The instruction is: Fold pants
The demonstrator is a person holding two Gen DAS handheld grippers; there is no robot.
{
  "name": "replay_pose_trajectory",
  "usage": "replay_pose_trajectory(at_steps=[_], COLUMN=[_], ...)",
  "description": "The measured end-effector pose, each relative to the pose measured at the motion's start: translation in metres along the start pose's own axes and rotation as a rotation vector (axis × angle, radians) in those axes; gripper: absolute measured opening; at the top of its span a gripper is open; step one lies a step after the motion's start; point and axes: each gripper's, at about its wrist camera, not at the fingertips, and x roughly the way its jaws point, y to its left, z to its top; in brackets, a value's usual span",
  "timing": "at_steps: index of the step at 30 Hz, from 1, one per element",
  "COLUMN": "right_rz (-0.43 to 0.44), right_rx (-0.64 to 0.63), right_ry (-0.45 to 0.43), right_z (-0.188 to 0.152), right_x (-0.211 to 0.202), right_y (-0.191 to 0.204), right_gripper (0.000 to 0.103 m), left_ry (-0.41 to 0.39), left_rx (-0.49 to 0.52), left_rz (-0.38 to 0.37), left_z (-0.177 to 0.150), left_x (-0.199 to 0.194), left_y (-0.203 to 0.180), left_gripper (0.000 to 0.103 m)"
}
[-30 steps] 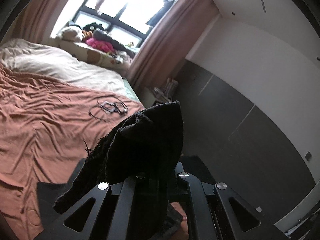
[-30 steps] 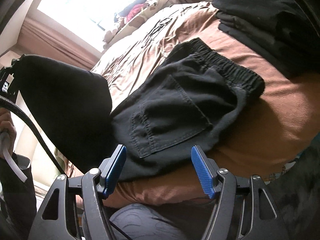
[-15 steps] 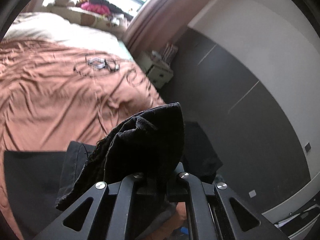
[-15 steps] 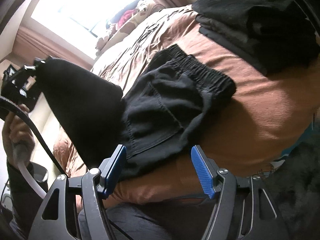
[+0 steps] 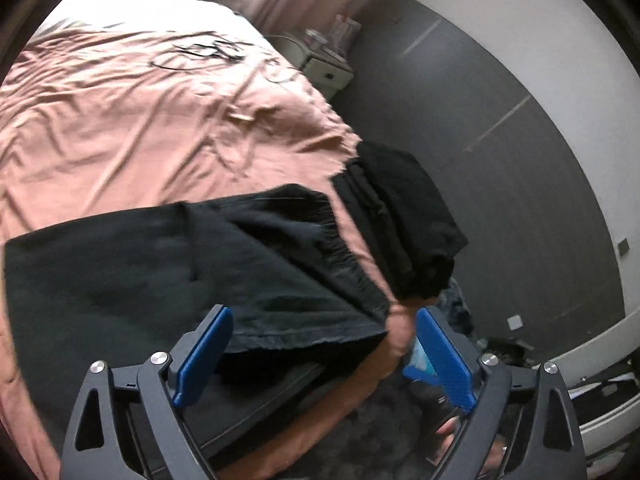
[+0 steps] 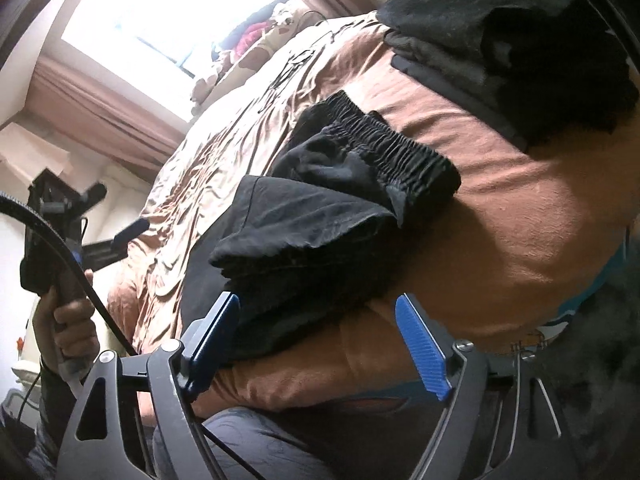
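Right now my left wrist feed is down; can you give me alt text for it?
The left tongs hang open over black pants lying folded on a rumpled salmon bedspread. A stack of folded dark clothes sits just beyond, at the bed's edge.

- A home bedroom: a bed (image 5: 132,120) with a rumpled terracotta cover fills the left of the left wrist view.
- A small nightstand (image 5: 326,70) stands at upper centre.
- A bright window (image 6: 172,16) with dusty-pink curtains (image 6: 100,108) sits upper left in the right wrist view, soft toys (image 6: 256,40) along its sill.
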Motion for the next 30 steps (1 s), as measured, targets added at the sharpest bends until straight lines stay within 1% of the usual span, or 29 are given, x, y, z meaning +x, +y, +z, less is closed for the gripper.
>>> replay_pose_trajectory(at_steps=[6,11,13,16,21,24,26,30], right_rz=[-0.007,-0.047,-0.051,-0.078,-0.111,-0.15,-0.179,-0.206], right_rx=[-0.053,-0.093,-0.111,-0.157,-0.265,-0.337,-0.376,-0.368], right_ry=[0.014,0.019,0.026,0.035,0.065,0.081,0.089,0.086], right_z=[0.002,0.005,0.007,0.009,0.018,0.023,0.027,0.042], right_x=[0.007,0.015,0.018,0.024,0.037,0.048,0.056,0.064], right_y=[0.012,0.017,0.019,0.026,0.043,0.055,0.059,0.051], right_gripper=[0.079,0.079,0.079,0.079,0.079,0.079,0.079,0.078], left_ry=[-0.056,-0.094,-0.104,-0.117,-0.136,-0.123,-0.12,-0.111], left_rx=[-0.05,-0.12,-0.143,-0.183,-0.267,-0.309,-0.322,-0.359], left_rz=[0.096,0.144,0.163,0.186,0.196,0.21,0.198,0.181], left_z=[-0.021,-0.042,-0.051,-0.065,-0.089,-0.101,-0.109,-0.123], left_x=[-0.044,-0.074,-0.082,-0.091,-0.099,-0.096,-0.094,-0.087], left_y=[0.046,0.086,0.1,0.123,0.164,0.183,0.19,0.206], left_gripper=[0.094,0.094,0.094,0.094,0.093,0.092,0.092,0.092])
